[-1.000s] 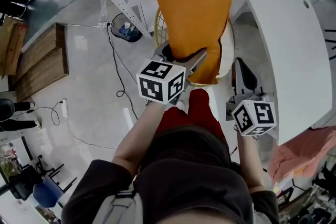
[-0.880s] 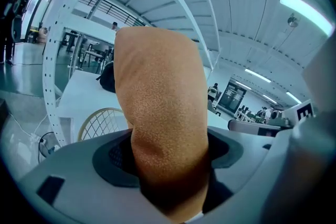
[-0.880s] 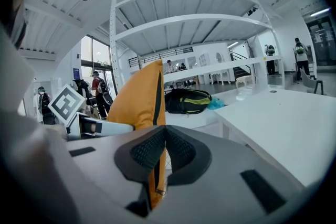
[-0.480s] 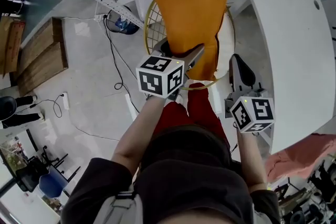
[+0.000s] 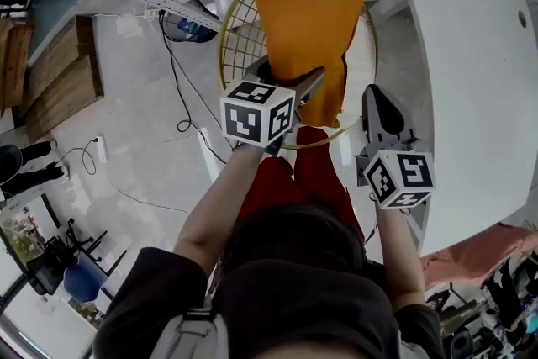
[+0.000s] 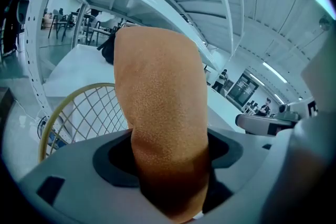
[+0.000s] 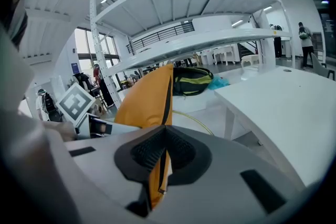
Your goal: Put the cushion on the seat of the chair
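Below claws: chair (image 5: 239, 38), wire shell fuller in view than second ago. Ahead of claws: cushion (image 5: 307, 13), upright, sunk closer to chair, not yet down. Your left claw (image 5: 290, 87) clamps thick lower fold; right claw (image 7: 164, 150) nips zip edge. Keep lowering.

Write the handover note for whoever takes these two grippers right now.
Left gripper: shut on the thick lower end of the cushion.
Right gripper: shut on its thin zipper edge.
Cushion: held upright over the wire-backed chair, beside the white table.
Done: cushion lifted and at the chair.
To do: lay it flat on the seat, open both grippers, withdraw.
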